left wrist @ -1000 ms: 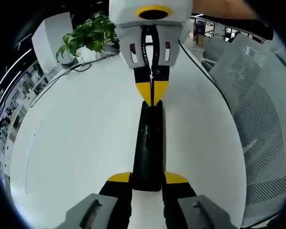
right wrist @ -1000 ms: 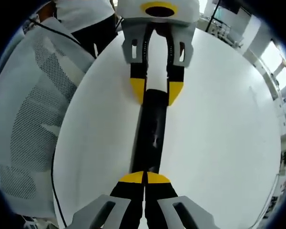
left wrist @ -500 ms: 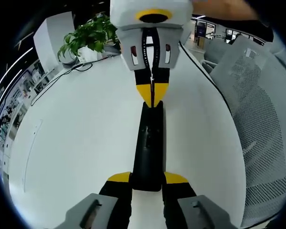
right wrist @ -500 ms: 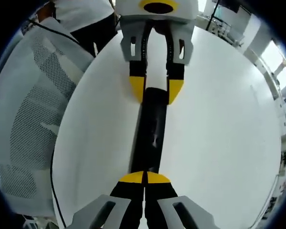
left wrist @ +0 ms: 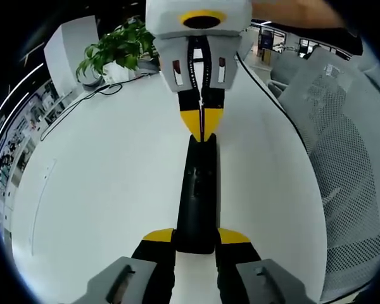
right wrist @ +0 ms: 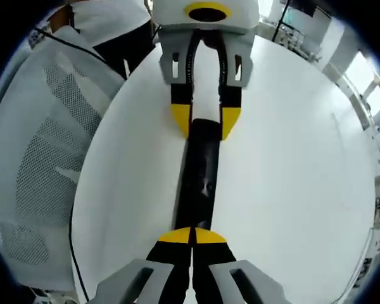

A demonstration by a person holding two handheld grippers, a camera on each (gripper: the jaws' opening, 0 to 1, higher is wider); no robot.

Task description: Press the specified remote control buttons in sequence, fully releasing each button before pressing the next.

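A: Where's the remote [left wrist: 199, 190]?
B: On the table [left wrist: 101, 183], mid-top. Left gripper [left wrist: 196, 237] clamps one end.
A: The right gripper [right wrist: 192, 236]?
B: Jaws together, tips touching its other end.

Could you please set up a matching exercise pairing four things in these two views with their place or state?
Things:
1. remote control
2. left tongs
3. right tongs
4. potted plant

Place or state:
A. shut, tips at one end of the black body
B. at the far edge of the white table, by a cable
C. gripping one end from both sides
D. lying flat, long and black, between the two tools

Pairs: 1-D, 2-C, 3-A, 4-B
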